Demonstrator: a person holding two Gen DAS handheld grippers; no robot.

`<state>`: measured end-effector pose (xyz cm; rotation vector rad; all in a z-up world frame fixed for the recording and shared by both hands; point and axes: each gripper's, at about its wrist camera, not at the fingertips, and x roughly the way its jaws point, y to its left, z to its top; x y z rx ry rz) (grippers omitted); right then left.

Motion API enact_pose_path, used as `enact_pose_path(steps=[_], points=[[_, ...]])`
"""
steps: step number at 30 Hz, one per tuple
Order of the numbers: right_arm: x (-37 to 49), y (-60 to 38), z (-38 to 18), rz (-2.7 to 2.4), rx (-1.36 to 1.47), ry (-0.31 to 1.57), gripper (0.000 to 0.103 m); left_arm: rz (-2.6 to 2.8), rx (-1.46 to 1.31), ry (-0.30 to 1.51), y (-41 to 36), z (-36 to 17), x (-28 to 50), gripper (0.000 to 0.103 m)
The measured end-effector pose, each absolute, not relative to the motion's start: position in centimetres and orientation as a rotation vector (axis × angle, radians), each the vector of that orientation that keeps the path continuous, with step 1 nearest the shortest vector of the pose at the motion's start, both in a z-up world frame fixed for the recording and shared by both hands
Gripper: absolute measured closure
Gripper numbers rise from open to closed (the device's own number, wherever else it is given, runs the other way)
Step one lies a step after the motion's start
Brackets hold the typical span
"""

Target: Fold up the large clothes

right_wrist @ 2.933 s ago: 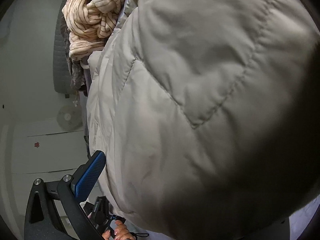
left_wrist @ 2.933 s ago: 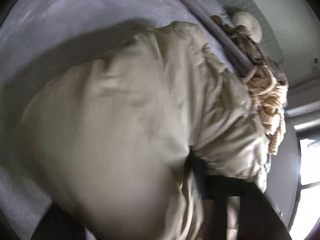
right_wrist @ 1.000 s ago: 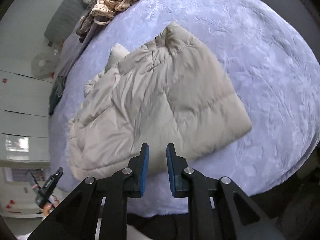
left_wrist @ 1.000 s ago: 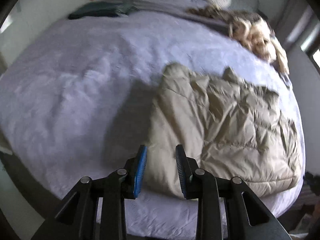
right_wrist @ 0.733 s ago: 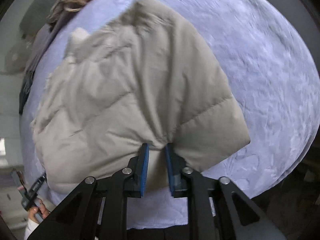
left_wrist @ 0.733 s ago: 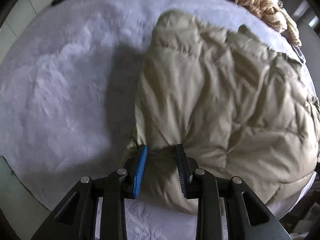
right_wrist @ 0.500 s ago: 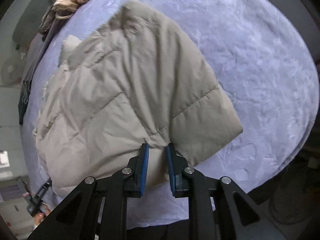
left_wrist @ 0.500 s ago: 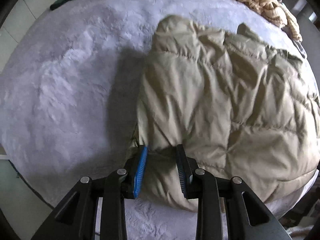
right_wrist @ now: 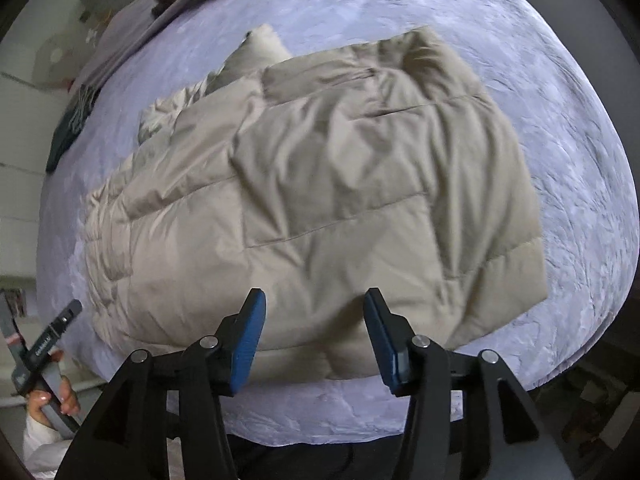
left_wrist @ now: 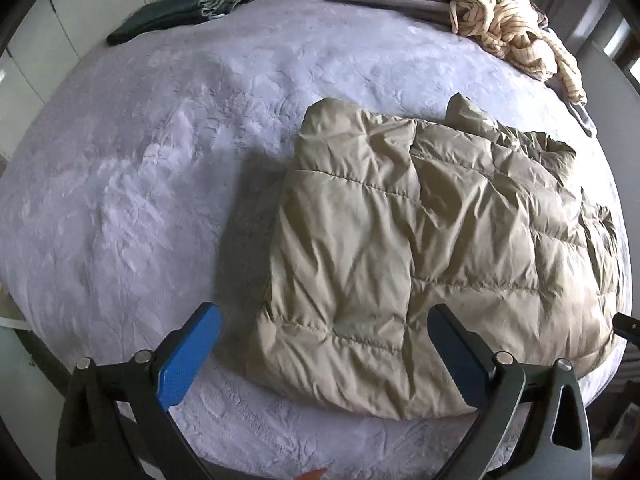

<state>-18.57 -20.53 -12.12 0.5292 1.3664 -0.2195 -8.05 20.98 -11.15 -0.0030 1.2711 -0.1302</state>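
Observation:
A beige quilted puffer jacket [left_wrist: 420,248] lies folded on the lilac bed cover [left_wrist: 160,168], near the front edge. My left gripper [left_wrist: 324,332] hangs over its near left corner, jaws opening wide, the pads clear of the cloth. In the right wrist view the same jacket [right_wrist: 328,200] fills the middle. My right gripper [right_wrist: 314,320] stands above its near hem with jaws opening; the fabric shows between the pads but they do not press it.
A striped cream garment [left_wrist: 516,36] is heaped at the bed's far right, with a dark green folded cloth [left_wrist: 176,16] at the far left. A hand holding the other gripper's handle [right_wrist: 44,364] shows at the right wrist view's lower left. The bed edge runs close below both grippers.
Both grippers let go of the jacket's near edge and spread their jaws. The jacket has settled flat on the bed, and both views have pulled back from it a little.

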Motion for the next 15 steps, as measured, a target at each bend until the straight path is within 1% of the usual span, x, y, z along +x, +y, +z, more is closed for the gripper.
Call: enact_pose_path(steps=[2,4,6,7,8,15], points=[[-18.0,-19.7,-12.4,-0.209,0.519,1.382,0.042,-0.134,-0.009,1.278,21.1,-11.2,-7.9,0.000],[-17.5,-18.9,-12.4,-0.208,0.510,1.383,0.041,-0.134,-0.011,1.291,21.1,-11.3,-7.7,0.000],[-16.6,-18.3,-12.6,-0.204,0.507,1.376,0.030,-0.140,-0.006,1.299,21.0,-11.4,-7.5,0.000],[-16.3,-18.1,-12.4,-0.199,0.509,1.369,0.023,-0.142,-0.001,1.302,20.9,-11.5,-7.4,0.000],[-16.1,-17.7,-12.2,-0.188,0.508,1.355,0.018,-0.148,0.005,1.305,20.7,-11.5,-7.3,0.000],[-14.7,-15.0,-12.7,-0.152,0.480,1.350,0.016,-0.193,0.027,1.329,20.1,-12.1,-6.3,0.000]])
